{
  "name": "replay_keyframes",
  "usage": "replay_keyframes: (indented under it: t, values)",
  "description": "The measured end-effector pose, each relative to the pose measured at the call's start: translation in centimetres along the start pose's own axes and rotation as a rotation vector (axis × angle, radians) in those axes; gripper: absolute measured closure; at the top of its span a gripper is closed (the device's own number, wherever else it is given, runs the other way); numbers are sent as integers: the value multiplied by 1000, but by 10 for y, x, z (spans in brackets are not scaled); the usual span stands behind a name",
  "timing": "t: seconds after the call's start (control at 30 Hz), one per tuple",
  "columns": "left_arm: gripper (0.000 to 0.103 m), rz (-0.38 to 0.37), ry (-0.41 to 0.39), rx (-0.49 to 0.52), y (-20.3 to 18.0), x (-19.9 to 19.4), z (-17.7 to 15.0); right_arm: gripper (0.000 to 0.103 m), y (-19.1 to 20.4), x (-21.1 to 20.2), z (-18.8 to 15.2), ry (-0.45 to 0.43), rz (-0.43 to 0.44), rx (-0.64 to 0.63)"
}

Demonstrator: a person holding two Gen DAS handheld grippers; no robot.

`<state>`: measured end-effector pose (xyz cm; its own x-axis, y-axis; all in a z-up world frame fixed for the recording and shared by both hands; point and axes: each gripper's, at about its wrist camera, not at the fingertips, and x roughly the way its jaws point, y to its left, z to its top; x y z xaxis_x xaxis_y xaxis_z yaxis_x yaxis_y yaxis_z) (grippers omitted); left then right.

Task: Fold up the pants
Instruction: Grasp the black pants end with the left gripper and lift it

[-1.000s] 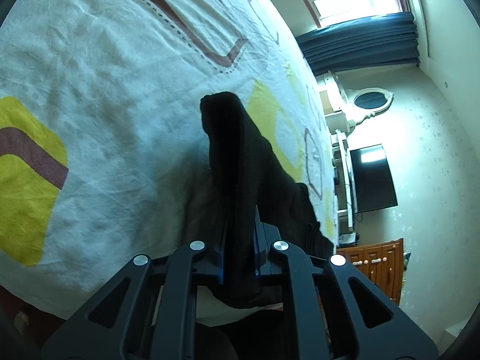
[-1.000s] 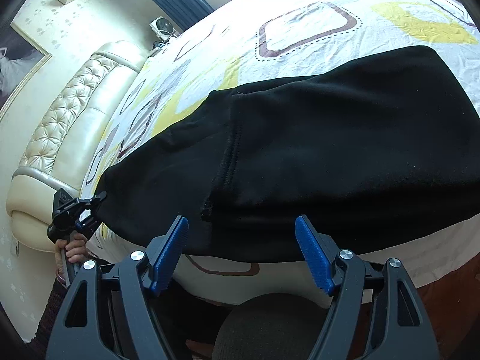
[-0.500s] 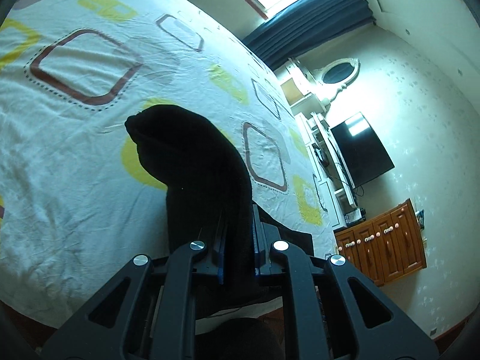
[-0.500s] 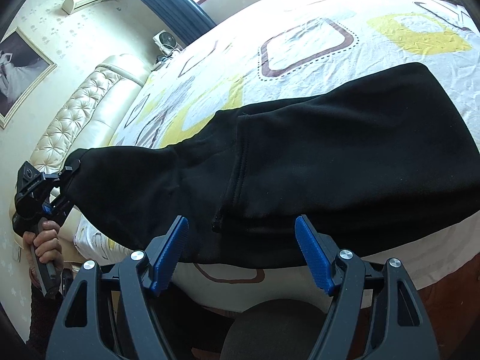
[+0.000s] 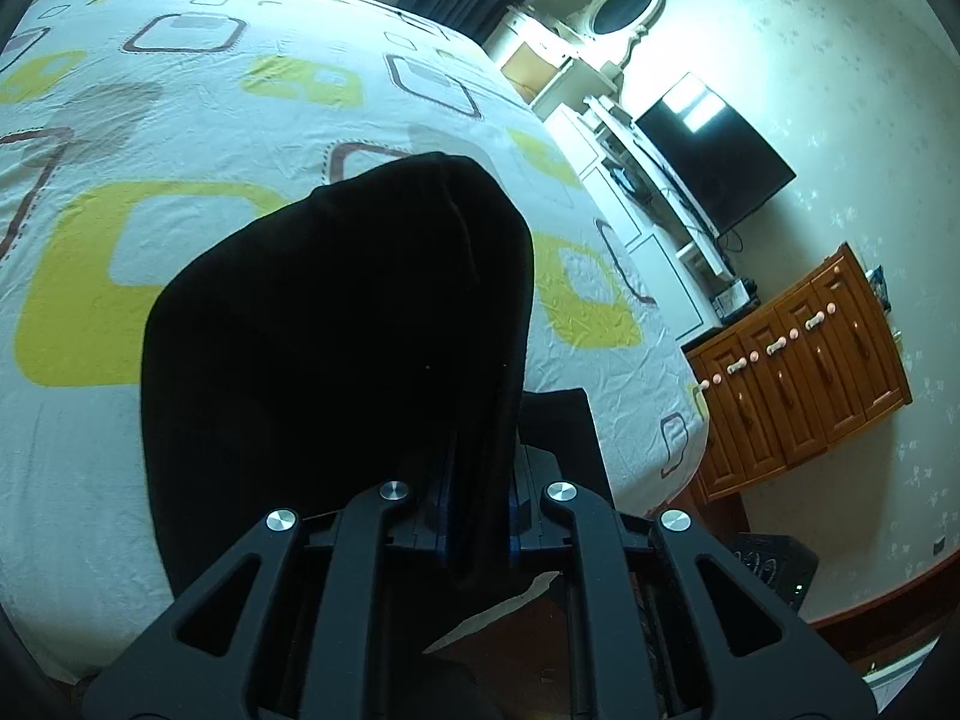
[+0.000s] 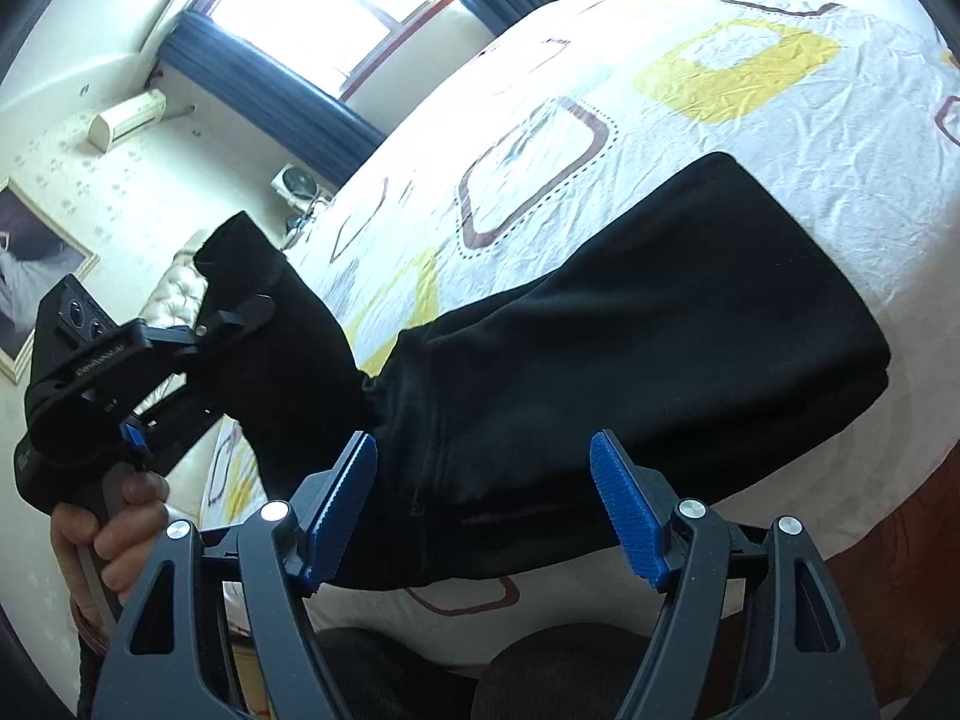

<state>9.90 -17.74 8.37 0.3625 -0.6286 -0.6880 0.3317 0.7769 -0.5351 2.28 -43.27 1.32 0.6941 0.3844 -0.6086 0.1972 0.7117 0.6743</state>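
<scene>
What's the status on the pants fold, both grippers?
Left gripper shut on one end of the black fabric pants, held above the patterned white bedsheet. Right gripper open, empty, over the near edge. Nothing in the way.

right tool [image 6: 483,504]: open, empty | left tool [image 6: 240,315]: clamped on pants [image 6: 630,324] | bed [image 6: 750,90]

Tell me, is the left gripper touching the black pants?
Touching. In the left wrist view the left gripper is shut on a fold of the black pants, with the cloth pinched between its blue pads.
</scene>
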Motion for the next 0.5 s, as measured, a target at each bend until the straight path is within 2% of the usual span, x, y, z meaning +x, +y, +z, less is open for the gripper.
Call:
replay_keyframes:
  t: [0.23, 0.5]
  values:
    - [91, 36, 96, 33, -33, 76, -13, 30, -30, -29, 17, -136, -2, 94]
    - [91, 92, 151, 74, -59, 133, -26, 29, -56, -40, 25, -202, -7, 162]
